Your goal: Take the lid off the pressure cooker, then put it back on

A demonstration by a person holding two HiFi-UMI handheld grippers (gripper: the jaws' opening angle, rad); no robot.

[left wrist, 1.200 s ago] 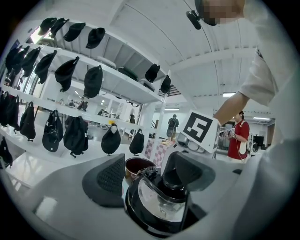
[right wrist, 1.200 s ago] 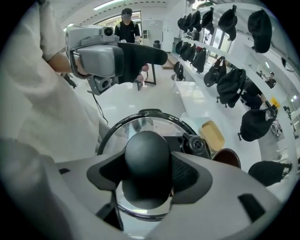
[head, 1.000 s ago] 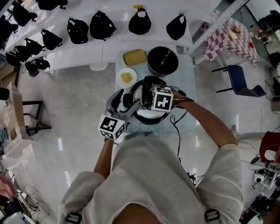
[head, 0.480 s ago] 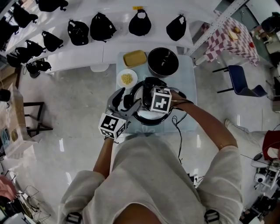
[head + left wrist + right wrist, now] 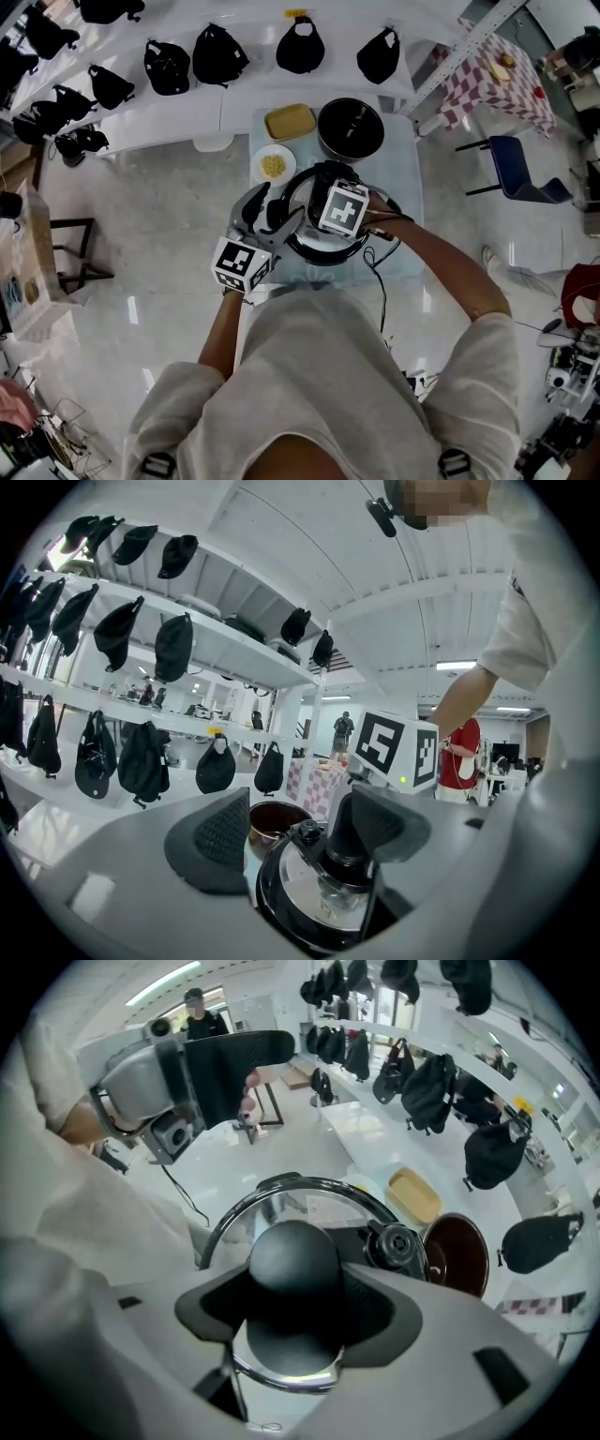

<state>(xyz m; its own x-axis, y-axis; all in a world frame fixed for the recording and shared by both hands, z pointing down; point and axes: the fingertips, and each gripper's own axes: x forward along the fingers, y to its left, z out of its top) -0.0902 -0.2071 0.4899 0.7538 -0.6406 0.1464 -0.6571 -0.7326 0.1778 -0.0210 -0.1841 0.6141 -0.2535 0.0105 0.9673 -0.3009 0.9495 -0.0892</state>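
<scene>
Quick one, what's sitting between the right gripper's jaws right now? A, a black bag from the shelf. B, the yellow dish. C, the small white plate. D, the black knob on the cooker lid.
D: in the right gripper view, the right gripper has its jaws closed on either side of the black knob atop the lid.
</scene>
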